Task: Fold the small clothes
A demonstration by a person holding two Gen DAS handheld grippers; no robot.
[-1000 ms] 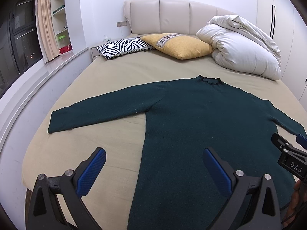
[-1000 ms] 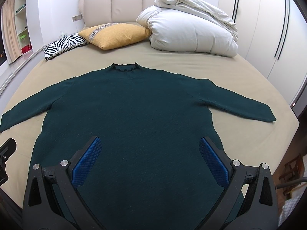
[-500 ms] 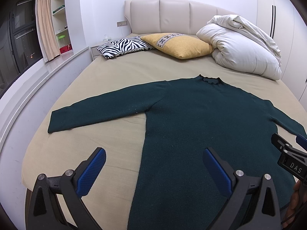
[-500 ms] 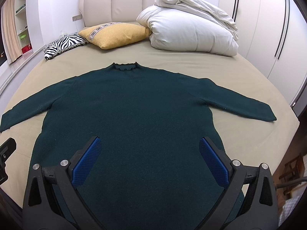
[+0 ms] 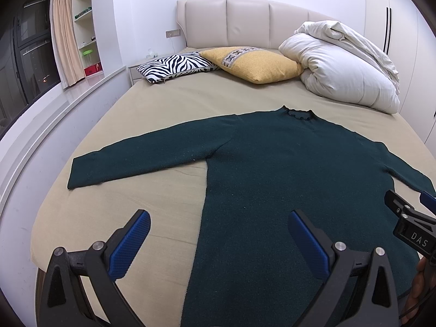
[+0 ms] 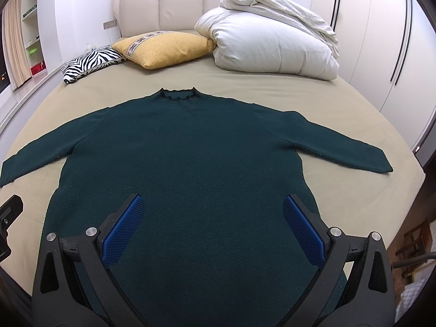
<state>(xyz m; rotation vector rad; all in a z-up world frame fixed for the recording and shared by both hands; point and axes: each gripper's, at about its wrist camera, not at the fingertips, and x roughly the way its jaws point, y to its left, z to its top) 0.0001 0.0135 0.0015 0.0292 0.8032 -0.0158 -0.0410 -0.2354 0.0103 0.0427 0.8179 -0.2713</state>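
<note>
The sweater's [image 6: 207, 163] hem is cut off behind both grippers, and in the left wrist view its far sleeve runs out of frame. Nothing has shifted since the earlier frames. The sweater lies flat and face up across the bed [image 5: 169, 103], collar toward the headboard, sleeves spread toward the side edges. The left gripper [image 5: 218, 241] hovers over the sweater's left side edge, the right gripper [image 6: 214, 227] over its lower body, each with jaws spread wide and holding nothing.
</note>
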